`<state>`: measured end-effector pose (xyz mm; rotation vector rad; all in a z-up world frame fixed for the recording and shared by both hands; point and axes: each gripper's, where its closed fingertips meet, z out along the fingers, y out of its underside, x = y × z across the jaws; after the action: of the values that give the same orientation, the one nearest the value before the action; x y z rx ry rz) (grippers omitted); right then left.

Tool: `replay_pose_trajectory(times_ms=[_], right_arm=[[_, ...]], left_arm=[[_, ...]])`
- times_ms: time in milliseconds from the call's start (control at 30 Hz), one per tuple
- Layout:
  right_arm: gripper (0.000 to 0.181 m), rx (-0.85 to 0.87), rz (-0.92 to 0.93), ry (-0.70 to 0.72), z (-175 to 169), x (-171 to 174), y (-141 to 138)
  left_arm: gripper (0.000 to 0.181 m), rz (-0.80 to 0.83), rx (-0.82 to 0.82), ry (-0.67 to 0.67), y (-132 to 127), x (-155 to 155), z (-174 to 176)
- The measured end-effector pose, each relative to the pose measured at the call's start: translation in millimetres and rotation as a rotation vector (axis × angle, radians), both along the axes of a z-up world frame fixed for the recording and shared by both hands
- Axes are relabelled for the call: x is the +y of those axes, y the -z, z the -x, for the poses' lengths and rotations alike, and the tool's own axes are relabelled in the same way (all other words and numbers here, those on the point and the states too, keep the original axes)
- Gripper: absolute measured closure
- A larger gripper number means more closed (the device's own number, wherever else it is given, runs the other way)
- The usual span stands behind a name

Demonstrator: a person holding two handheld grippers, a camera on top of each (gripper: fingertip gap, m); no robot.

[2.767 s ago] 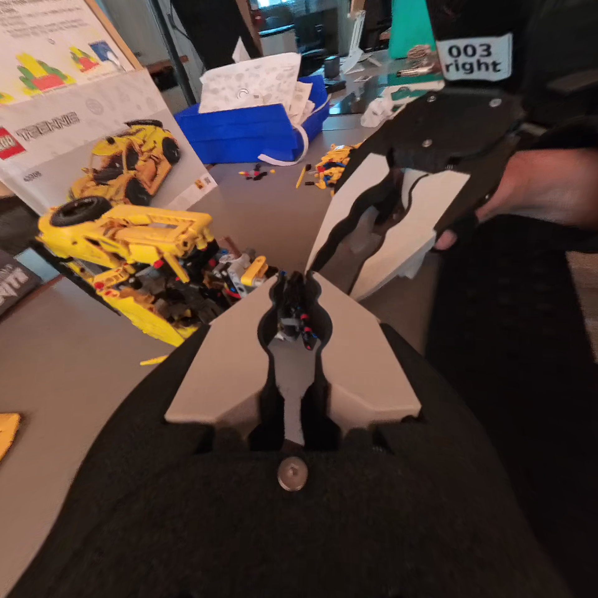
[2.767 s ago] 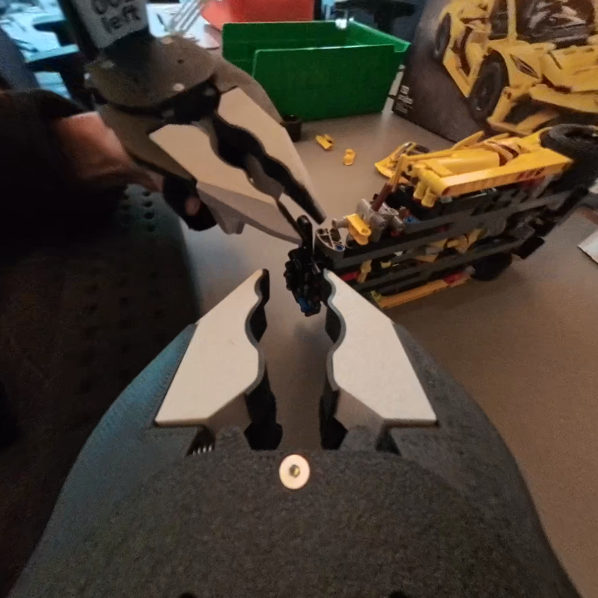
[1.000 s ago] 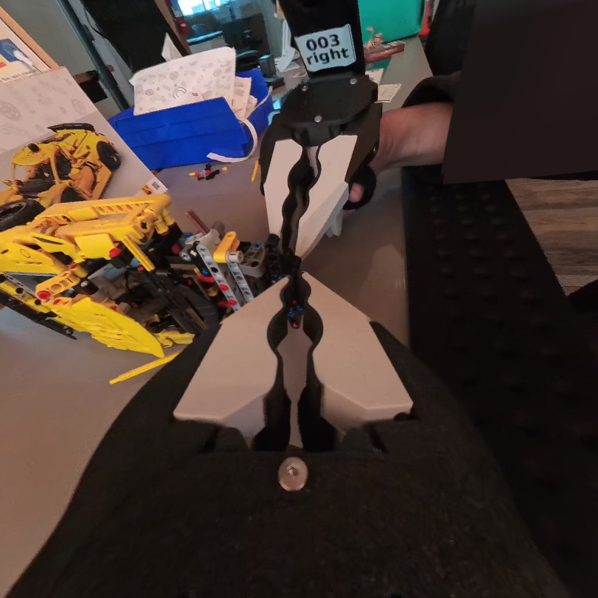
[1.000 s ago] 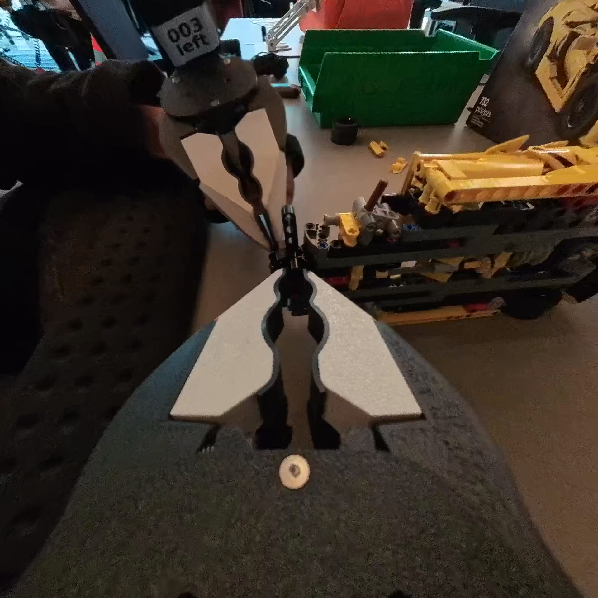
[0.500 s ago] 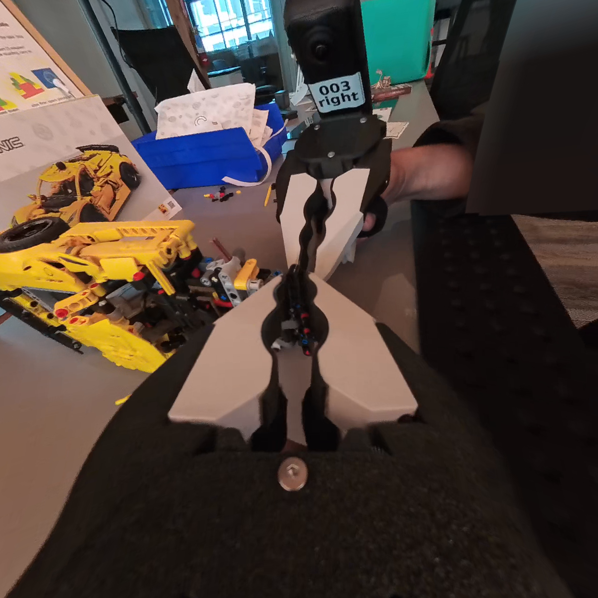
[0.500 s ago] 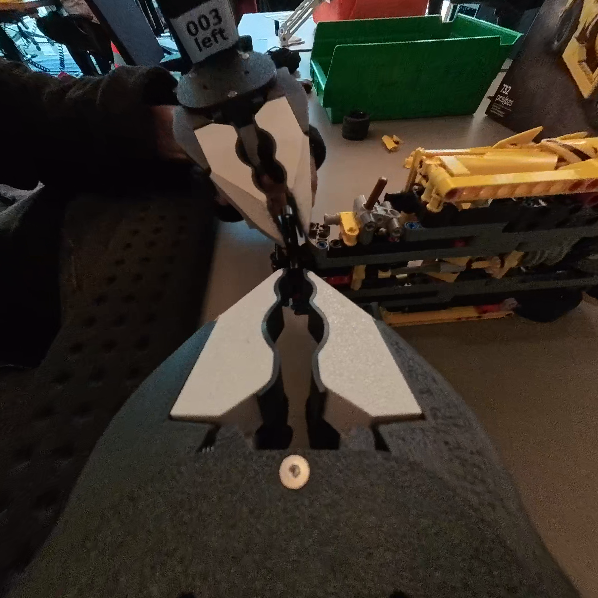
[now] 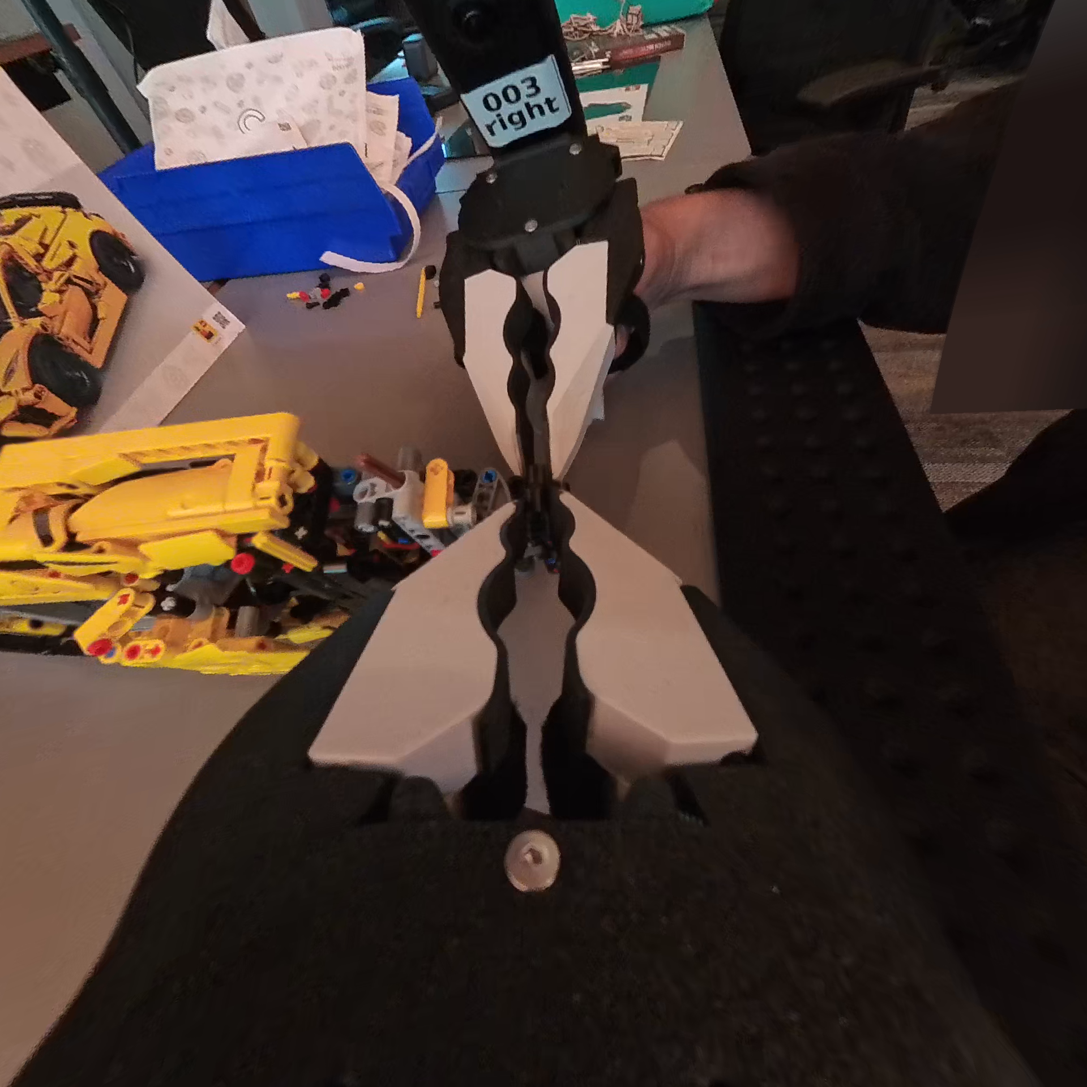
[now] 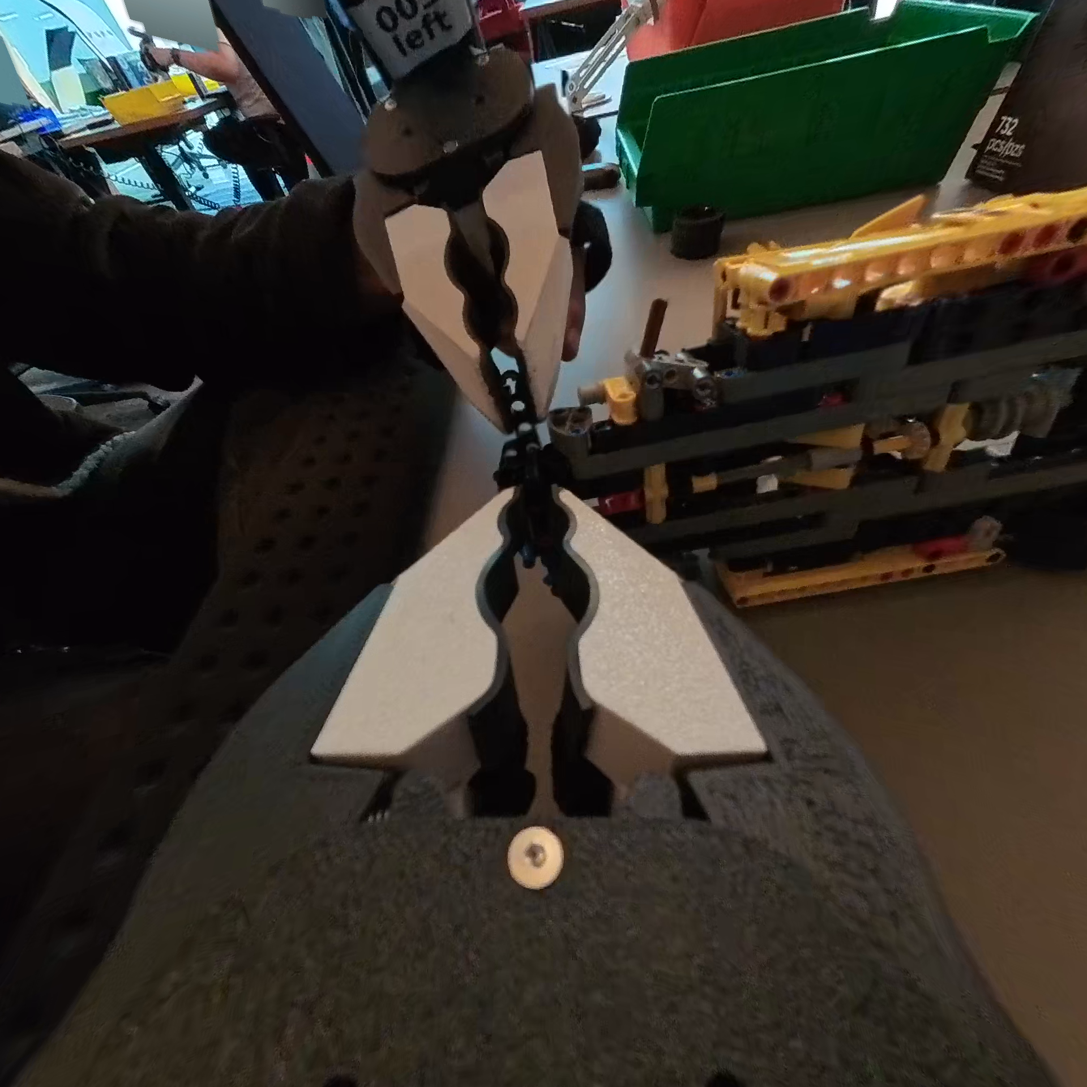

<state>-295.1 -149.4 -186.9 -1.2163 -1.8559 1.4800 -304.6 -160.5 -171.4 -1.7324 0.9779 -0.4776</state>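
Left gripper (image 7: 536, 517) was closed on a small black brick assembly (image 7: 538, 538), pinched at the fingertips; blue and red pins showed in the gap behind. Right gripper (image 8: 532, 512) was likewise clamped on the same cluster from the opposite side, tips almost touching the left's. In the right wrist view a black perforated beam (image 8: 513, 385) ran up from the cluster between the left gripper's fingers. The assembly hung above the grey table (image 7: 353, 364), just beside the end of the yellow brick car (image 7: 176, 529), which lay on its side with its dark chassis exposed (image 8: 823, 423). Could not tell whether the assembly was touching the chassis end.

Farther off: loose small pieces (image 7: 323, 294), a blue bin (image 7: 264, 200) holding printed paper bags, the set's box (image 7: 59, 294); on the other side a black tyre (image 8: 697, 232) and a green bin (image 8: 823, 106).

Risk, as judged: both grips were at the very tips on a narrow part, so any twist or opposing pull could pop pins loose, or slip the piece out and drop it among the chassis parts.
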Motion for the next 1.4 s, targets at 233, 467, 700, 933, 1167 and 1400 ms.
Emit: replay_pose_trajectory(times_ms=[233,467,700,933,1167,1400], right_arm=[[0.174,-0.036,-0.001,0.015,-3,6,5],[0.174,-0.055,0.025,0.026,-5,8,6],[0.148,0.222,-0.276,0.142,-3,1,-40],[0.133,0.163,0.076,-0.002,-3,-36,-51],[0.166,0.149,0.043,0.002,-1,-26,-48],[0.166,0.03,-0.485,1.087,-71,201,-45]], left_arm=[[0.175,-0.033,-0.029,-0.074,-11,-3,23],[0.174,-0.055,-0.155,-0.157,-11,6,18],[0.175,0.044,-0.531,-0.112,-44,-1,-3],[0.174,-0.113,-0.52,-0.017,-56,-14,-18],[0.174,-0.229,-0.368,-0.056,-45,-9,-23],[0.161,-0.079,-0.265,-0.272,-12,18,19]])
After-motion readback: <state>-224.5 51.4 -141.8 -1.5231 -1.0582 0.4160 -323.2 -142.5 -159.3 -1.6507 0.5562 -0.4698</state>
